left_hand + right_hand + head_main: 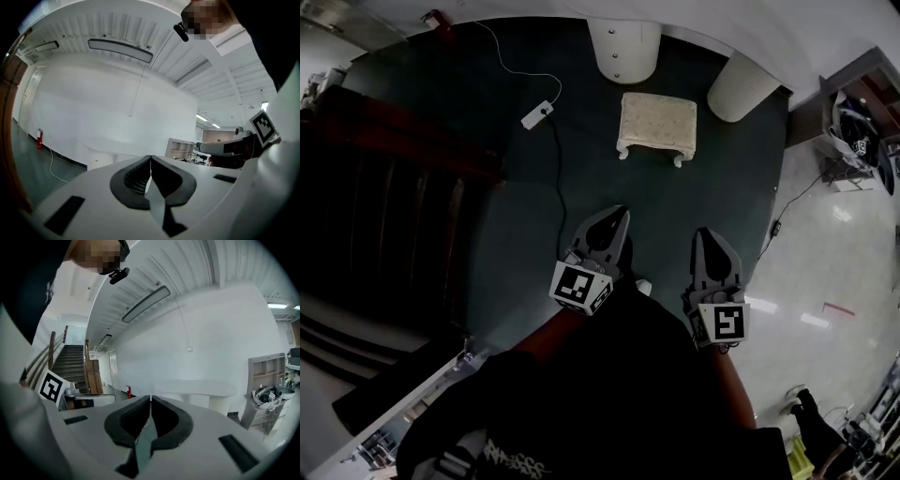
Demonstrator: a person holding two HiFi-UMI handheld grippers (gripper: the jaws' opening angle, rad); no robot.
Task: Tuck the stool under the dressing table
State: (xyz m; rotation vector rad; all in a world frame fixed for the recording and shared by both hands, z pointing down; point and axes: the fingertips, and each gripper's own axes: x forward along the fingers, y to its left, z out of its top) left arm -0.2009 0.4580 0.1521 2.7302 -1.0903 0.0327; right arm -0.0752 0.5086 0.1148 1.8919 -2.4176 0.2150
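We have the stool (657,127) standing on the dark floor (525,234) towards its far edge, straight ahead of both grippers and well apart from them. It is just short of the gap between the two white pedestals of the dressing table (624,47). Its long axis runs left to right, roughly along the table's front, so a long side faces us, and we judge the push has to go straight away from us into that gap. The left gripper (617,217) and the right gripper (706,236) point forward side by side, and the stool lies between their lines. The left looks a shade nearer, though there is little in it. Both pairs of jaws are clenched with nothing between the pads, as each gripper view shows. As for writing, we find only the black-and-white square markers on the gripper cubes and some pale print on the person's dark clothing at the bottom edge, too small to read. The stool carries no label that we can see.
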